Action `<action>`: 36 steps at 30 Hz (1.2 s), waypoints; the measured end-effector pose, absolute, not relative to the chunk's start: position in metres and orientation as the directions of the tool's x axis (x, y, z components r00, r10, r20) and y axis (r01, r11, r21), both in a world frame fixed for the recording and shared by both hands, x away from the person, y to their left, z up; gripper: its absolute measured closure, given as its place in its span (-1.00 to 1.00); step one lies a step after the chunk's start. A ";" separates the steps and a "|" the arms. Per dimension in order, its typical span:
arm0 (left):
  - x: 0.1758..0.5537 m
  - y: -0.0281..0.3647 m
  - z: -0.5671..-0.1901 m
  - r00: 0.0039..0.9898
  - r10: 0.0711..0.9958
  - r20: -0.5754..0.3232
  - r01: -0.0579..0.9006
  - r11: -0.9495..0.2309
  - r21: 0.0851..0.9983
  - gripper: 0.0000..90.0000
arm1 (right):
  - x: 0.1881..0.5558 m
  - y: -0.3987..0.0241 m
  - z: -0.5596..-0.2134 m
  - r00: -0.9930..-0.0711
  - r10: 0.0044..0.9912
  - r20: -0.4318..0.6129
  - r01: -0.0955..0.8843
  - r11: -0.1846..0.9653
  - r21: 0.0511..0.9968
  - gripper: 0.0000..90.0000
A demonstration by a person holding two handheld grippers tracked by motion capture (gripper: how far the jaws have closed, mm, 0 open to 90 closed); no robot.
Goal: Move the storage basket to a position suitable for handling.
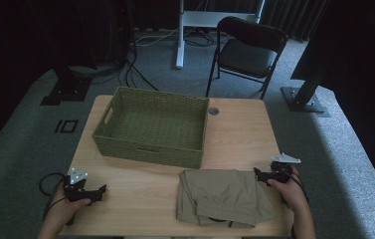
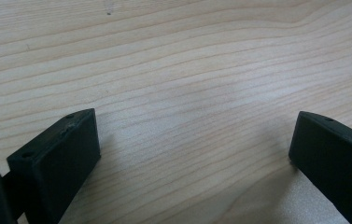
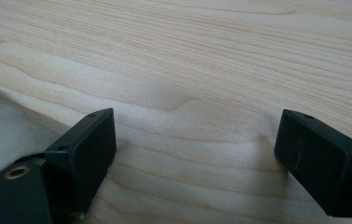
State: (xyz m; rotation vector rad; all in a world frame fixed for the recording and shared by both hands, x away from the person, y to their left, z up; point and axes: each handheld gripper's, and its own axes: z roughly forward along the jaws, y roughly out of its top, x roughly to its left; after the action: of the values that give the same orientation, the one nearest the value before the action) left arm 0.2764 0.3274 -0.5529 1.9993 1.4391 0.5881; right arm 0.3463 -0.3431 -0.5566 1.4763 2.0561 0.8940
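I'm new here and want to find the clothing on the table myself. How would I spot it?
Start at the light wooden table and its green woven basket. On the near side of that basket, towards the right hand-held gripper, lies a folded khaki fabric garment. It is the only soft, flat, beige thing there.

Folded khaki trousers (image 1: 222,196) lie flat at the table's near edge, apparently with waistband nearest the person.

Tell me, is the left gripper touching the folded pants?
Apart. The high view shows bare table between the left gripper and the folded pants.
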 end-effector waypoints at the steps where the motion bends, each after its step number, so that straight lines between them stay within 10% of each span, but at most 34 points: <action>1: 0.277 0.328 -0.553 0.316 0.949 0.008 0.683 -0.233 0.692 -0.94 | 0.346 -0.343 -0.557 -0.324 0.946 0.009 0.652 0.216 0.727 -0.73; 36: 0.301 0.342 -0.529 0.319 0.948 -0.006 0.634 -0.208 0.744 -0.93 | 0.366 -0.304 -0.513 -0.371 0.927 0.061 0.583 0.181 0.792 -0.71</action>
State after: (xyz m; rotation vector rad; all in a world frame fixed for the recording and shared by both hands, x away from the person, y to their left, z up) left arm 0.3010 0.3419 -0.5293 1.9351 1.3948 0.6151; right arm 0.3657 -0.3039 -0.5129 1.4172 2.0267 1.0514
